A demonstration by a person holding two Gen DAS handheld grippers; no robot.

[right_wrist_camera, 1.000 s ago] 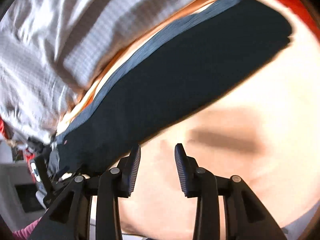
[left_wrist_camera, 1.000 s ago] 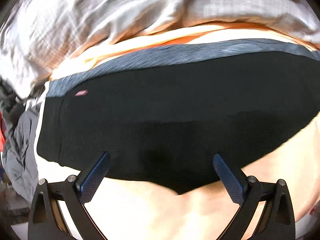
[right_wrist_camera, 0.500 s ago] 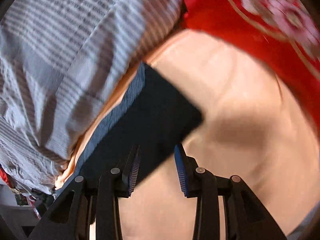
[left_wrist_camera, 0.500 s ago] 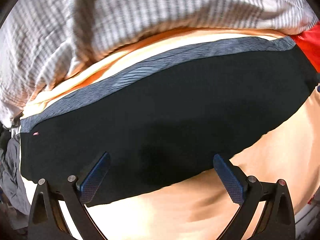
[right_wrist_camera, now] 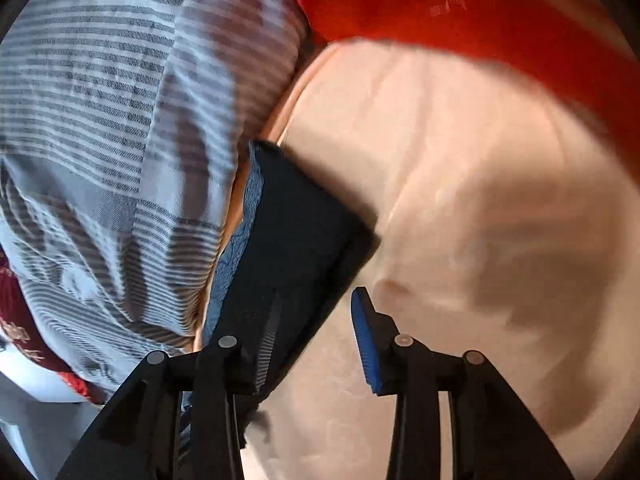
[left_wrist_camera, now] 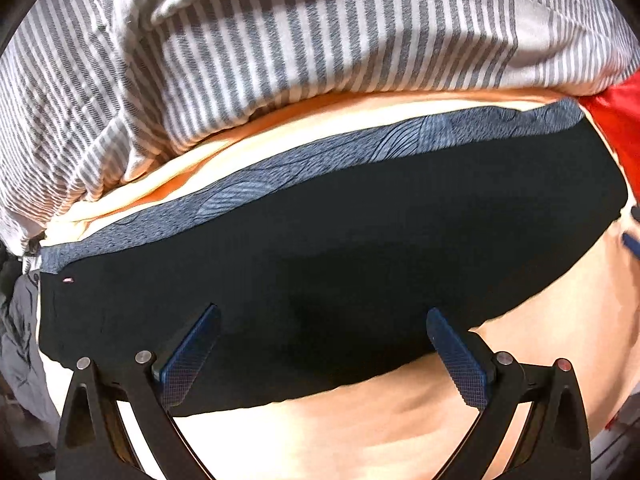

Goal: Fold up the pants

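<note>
Pants [left_wrist_camera: 340, 232], black with a blue patterned band along their far edge, lie flat as a long strip on a peach-coloured bed sheet [left_wrist_camera: 400, 432], just near of a grey-and-white striped quilt [left_wrist_camera: 280, 40]. In the right wrist view only the strip's right end [right_wrist_camera: 296, 240] shows.

The left tongs [left_wrist_camera: 322, 354] hang wide open over the strip's near edge, gripping nothing. The right tongs [right_wrist_camera: 316, 344] stand partly open at the right end; the left finger lies over the cloth and the right over bare sheet, with the near edge between them, but the pads do not appear to press on it. That picture is blurred, so contact is uncertain.

The step looks like taking hold for a fold. To do it well, each pair of tongs should bite all layers at the edge, not the sheet beneath, and both should lift together so the strip stays straight and the ends meet squarely.

A red cloth with pale ornament [right_wrist_camera: 480, 20] lies at the far right. At the far left a rumpled grey garment [left_wrist_camera: 20, 340] sits off the sheet. The room beyond is hidden.
</note>
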